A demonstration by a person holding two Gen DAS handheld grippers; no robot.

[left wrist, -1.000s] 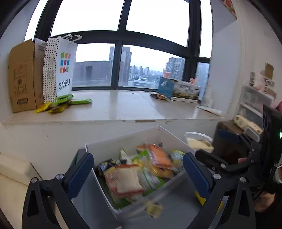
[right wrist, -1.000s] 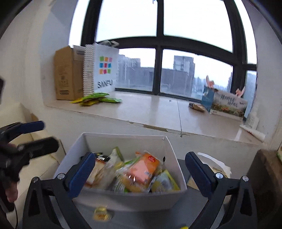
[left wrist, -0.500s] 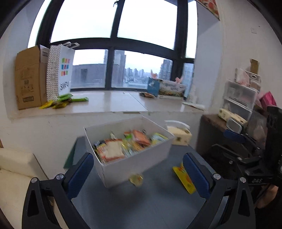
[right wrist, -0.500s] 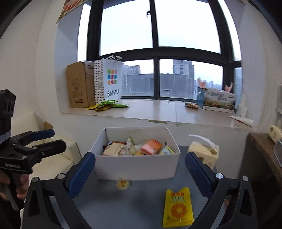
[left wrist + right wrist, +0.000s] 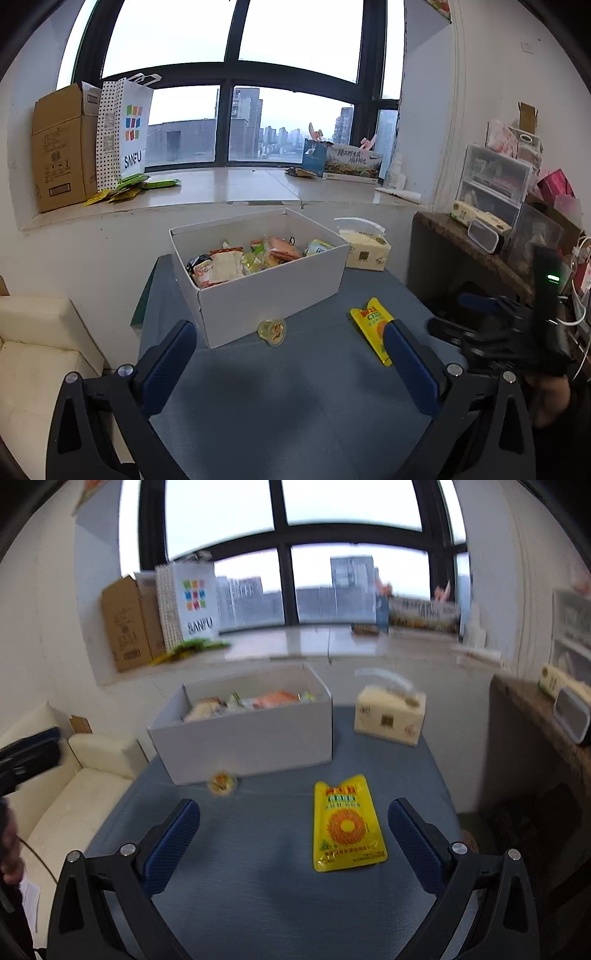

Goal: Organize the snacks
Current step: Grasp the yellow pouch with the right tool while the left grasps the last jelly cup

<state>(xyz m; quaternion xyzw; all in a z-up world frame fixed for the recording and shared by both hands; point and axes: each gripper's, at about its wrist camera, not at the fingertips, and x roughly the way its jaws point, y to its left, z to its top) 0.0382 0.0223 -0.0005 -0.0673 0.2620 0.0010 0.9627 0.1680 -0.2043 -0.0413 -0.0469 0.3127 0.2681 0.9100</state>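
A white box (image 5: 273, 295) full of snack packets (image 5: 255, 254) stands at the back of the blue-grey table (image 5: 280, 398); it also shows in the right wrist view (image 5: 255, 738). A small round jelly cup (image 5: 272, 330) (image 5: 222, 782) lies against the box's front wall. A flat yellow snack pouch (image 5: 371, 325) (image 5: 345, 823) lies on the table to the right of the cup. My left gripper (image 5: 288, 365) is open and empty, short of the cup. My right gripper (image 5: 293, 843) is open and empty, just short of the pouch.
A tissue pack (image 5: 364, 249) (image 5: 389, 714) stands right of the box. A dark side table (image 5: 480, 251) with clutter is at the right, a cream sofa (image 5: 74, 794) at the left. The windowsill (image 5: 229, 188) holds a cardboard box, a paper bag and green packets.
Both grippers have pulled back from the white box, which now looks smaller and farther. The jelly cup and the yellow pouch have come into fuller view on the table.
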